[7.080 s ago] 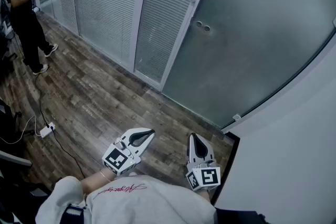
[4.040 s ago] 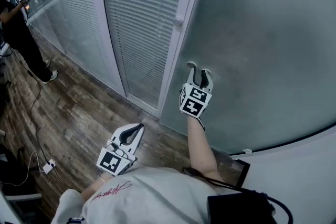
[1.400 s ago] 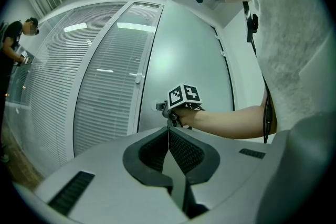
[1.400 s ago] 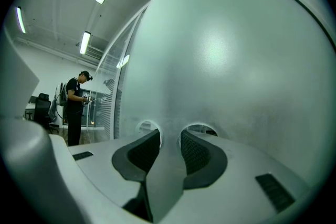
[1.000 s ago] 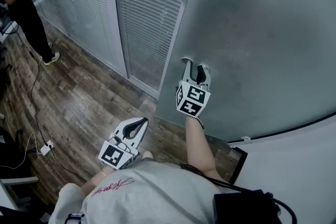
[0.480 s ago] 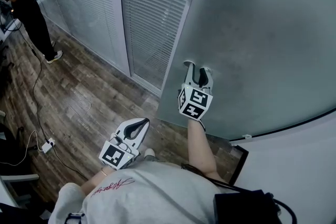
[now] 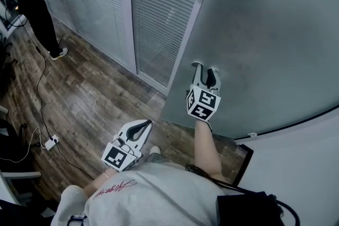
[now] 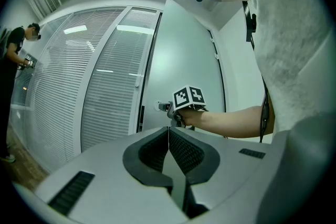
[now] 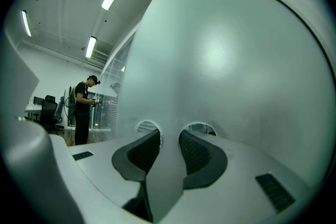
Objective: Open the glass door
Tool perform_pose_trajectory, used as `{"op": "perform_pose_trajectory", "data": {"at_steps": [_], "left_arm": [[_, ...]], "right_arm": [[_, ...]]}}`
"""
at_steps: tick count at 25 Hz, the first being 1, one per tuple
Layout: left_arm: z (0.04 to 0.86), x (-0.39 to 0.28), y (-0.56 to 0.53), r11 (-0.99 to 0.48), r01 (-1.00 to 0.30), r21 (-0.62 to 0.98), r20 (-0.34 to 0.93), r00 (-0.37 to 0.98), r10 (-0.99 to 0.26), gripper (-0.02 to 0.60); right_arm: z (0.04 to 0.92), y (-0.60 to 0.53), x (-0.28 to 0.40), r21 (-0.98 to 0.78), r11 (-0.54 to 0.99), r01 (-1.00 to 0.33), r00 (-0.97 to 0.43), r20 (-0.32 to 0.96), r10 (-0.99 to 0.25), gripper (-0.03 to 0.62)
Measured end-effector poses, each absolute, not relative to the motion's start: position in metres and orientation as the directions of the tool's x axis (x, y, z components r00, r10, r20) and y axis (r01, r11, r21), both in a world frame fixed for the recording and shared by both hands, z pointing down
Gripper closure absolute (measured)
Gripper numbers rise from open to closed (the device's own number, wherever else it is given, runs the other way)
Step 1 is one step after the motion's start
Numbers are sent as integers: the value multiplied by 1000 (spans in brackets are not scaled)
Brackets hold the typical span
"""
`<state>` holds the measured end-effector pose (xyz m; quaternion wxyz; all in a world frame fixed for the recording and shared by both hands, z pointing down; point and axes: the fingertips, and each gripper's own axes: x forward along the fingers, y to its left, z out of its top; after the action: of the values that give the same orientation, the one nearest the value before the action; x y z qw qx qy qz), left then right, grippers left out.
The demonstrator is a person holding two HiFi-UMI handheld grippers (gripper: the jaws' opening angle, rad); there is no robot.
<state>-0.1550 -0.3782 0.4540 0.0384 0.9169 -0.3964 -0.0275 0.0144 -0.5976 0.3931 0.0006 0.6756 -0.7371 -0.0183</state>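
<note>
- A person in black clothes [image 7: 32, 0] stands at the far left on the dark wood-plank floor [image 7: 90, 92], holding a small device up in both hands.
- A white power strip [image 7: 51, 142] lies on the floor with a cable running from it.
- Glass partitions with pale slatted blinds [image 7: 159, 13] run along the top, up to the door frame.
- The left tool [image 7: 140, 124] hangs low beside the wearer. Its jaws are pressed tip to tip with nothing between them. Its cube [image 7: 117, 157] carries black-and-white square markers and no lettering.
- The wearer's grey shirt [image 7: 159, 204] bears a line of red cursive script [image 7: 114, 188], too small to read.
- The large frosted glass door [image 7: 265, 34] fills the right side and stands ajar. Its free bottom corner is swung out over the floor, clear of the frame.
- The right tool [image 7: 205, 68] is raised on an outstretched arm and meets the door near its free edge.
- Its jaws stand partly apart, each tip at one of two round fittings [image 9: 147, 127]. They are closed on the strip of door between the fittings.
- I cannot tell whether those rounds are discs or holes.
- Against half a second earlier, the door's free edge has come further out from the frame.
- The right tool is still at the same spot on the door, and the left tool stays shut and low.
</note>
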Motion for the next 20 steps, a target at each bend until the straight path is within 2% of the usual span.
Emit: {"op": "perform_pose_trajectory", "data": {"at_steps": [20], "left_arm": [[459,-188,-302,-699,-708,104,-21,701,-713,563]], "right_arm": [[394,-536,5,43,97,-994,-98,-15,-995,465]]}}
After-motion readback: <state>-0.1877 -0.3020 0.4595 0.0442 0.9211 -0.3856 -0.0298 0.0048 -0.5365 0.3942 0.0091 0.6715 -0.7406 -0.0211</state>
